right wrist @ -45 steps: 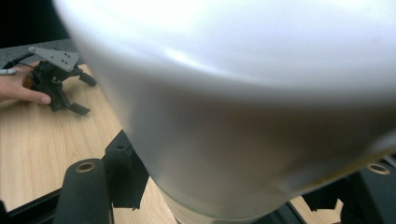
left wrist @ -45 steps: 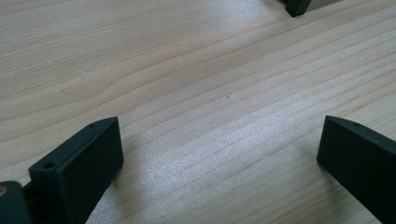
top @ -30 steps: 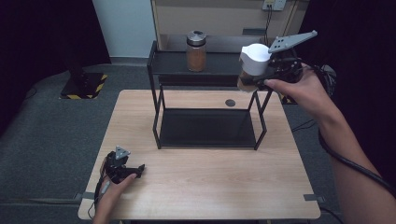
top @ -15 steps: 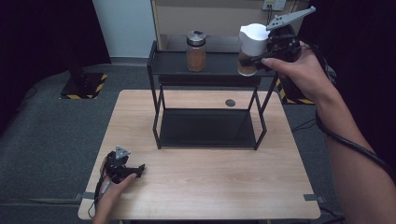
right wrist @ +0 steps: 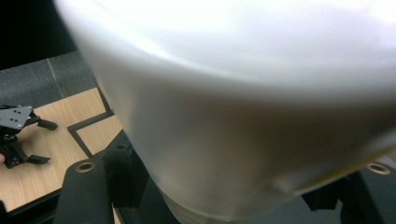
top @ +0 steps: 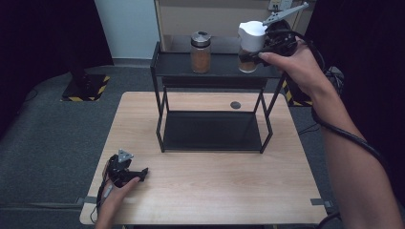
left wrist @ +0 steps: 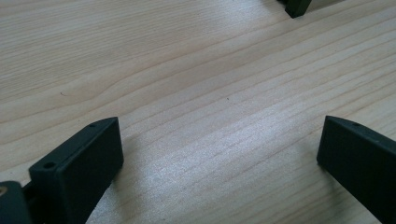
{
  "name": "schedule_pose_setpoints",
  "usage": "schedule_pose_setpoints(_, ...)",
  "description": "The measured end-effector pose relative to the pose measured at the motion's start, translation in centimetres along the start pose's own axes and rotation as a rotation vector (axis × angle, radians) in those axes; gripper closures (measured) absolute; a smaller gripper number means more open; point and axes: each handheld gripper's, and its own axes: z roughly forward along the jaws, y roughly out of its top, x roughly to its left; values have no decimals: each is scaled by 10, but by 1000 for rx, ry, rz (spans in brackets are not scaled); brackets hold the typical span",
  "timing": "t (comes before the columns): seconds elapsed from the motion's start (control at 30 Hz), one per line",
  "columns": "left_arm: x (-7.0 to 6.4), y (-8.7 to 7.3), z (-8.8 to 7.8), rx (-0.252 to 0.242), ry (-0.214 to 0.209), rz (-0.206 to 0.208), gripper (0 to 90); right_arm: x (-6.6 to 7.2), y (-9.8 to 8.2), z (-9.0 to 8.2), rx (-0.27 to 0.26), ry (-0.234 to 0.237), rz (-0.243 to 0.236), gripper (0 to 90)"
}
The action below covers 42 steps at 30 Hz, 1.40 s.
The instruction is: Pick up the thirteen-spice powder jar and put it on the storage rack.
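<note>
Carried item: your white-lidded jar has travelled from off the rack's right end, up and leftward, to the right part of the rack's top shelf; whether its base touches the shelf cannot be told.

Grip: your right gripper is clamped on the jar just below the white lid, jaws narrowed against it. In the right gripper view the lid looms pale and blurred directly ahead.

Pose, right: forearm stretched far forward across the table's right side, hand level with the shelf, grey plate pointing up and right.

Step in hand, as judged: placing this jar on the top shelf beside the metal-lidded jar, which stands upright to its left, apart from it.

Next move calls for: settling the base flat on the shelf, clear of the back and right edges, before you release.

Pose, left: your left gripper rests on the wooden table near its front left corner, jaws spread wide with bare wood between them, holding nothing.
</note>
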Motion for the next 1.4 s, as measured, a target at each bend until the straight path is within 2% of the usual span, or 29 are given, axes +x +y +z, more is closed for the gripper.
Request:
schedule_pose_setpoints(0.37, 0, 0, 0, 0, 0, 0, 0, -9, 2, 22, 22, -20, 37, 315)
schedule_pose_setpoints(0.7, 0, 0, 0, 0, -1, 1, 0, -13, 4, 37, 42, -9, 50, 316)
schedule_pose_setpoints(1.03, 0, 0, 0, 0, -2, 1, 0, -18, 2, 41, 40, 8, 78, 314)
schedule_pose_setpoints(1.4, 0, 0, 0, 0, -1, 1, 0, -21, 1, 43, 37, 15, 84, 312)
